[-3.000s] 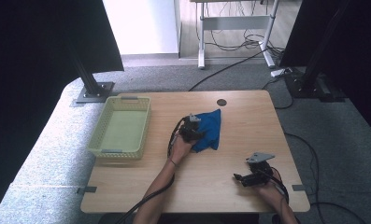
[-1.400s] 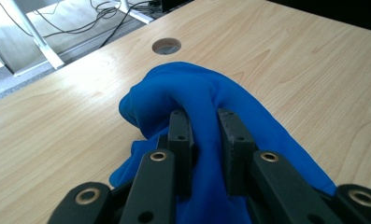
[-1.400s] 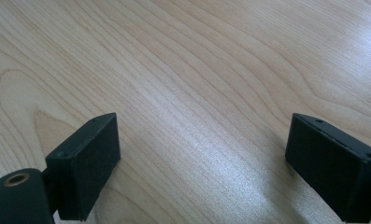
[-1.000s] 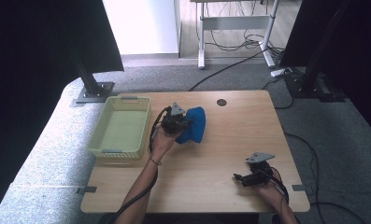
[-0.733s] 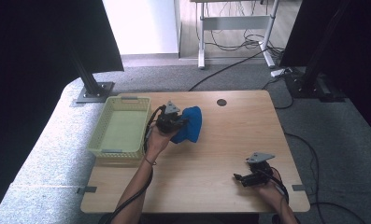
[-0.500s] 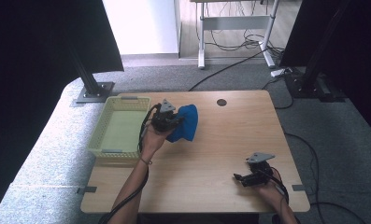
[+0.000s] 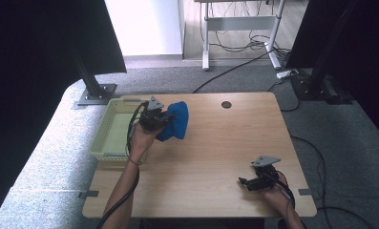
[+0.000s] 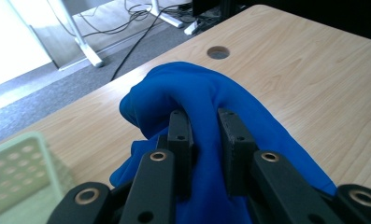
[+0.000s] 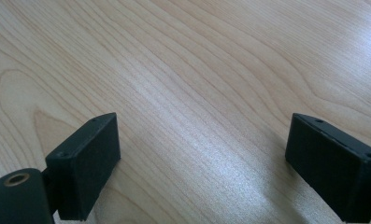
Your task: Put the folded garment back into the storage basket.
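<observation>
From above, my left gripper (image 7: 164,119) pinches the blue cloth (image 7: 175,121), which bunches just past my fingertips and hangs beside the pale green basket (image 7: 111,130). My right gripper (image 7: 247,182) rests low on the wooden table (image 7: 225,143), well apart from the cloth.

Along my left gripper (image 8: 206,140), the cloth (image 8: 197,93) is folded over and between my fingers (image 8: 179,135), clamped tight.

Along my right gripper (image 9: 202,154), my fingers (image 9: 87,158) are spread wide, with bare wood between them.
</observation>
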A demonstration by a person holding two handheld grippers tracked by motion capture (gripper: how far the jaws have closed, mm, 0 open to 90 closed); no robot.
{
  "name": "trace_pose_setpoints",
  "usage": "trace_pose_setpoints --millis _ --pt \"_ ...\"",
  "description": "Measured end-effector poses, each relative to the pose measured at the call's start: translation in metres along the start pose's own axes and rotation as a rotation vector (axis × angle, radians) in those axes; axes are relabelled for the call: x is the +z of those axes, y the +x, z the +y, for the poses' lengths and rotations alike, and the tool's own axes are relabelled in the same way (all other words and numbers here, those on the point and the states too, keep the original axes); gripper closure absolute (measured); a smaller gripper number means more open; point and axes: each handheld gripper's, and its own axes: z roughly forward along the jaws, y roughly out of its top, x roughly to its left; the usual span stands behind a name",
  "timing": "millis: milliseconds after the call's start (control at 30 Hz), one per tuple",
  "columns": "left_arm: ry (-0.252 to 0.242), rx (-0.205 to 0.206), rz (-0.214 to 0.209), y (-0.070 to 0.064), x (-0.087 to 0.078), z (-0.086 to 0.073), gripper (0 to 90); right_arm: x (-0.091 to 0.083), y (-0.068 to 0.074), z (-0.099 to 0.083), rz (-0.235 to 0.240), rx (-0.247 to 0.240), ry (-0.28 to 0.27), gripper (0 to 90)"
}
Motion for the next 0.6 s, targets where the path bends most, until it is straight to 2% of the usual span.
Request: trace_pose_setpoints --millis 300,333,367,600 --pt "0.008 -0.014 0.052 0.024 -0.018 -0.006 76.7 0.000 0.000 0.000 0.000 -0.001 0.000 9.9" --pt "0.005 -0.020 0.067 0.032 -0.024 -0.008 76.7 0.000 0.000 0.000 0.000 0.000 0.000 9.9" --pt "0.005 -0.020 0.067 0.032 -0.024 -0.008 76.6 0.000 0.000 0.000 0.000 0.000 0.000 9.9" --pt "0.001 -0.037 0.118 0.055 -0.044 -0.013 76.6 0.000 0.000 0.000 0.000 0.000 0.001 9.9"
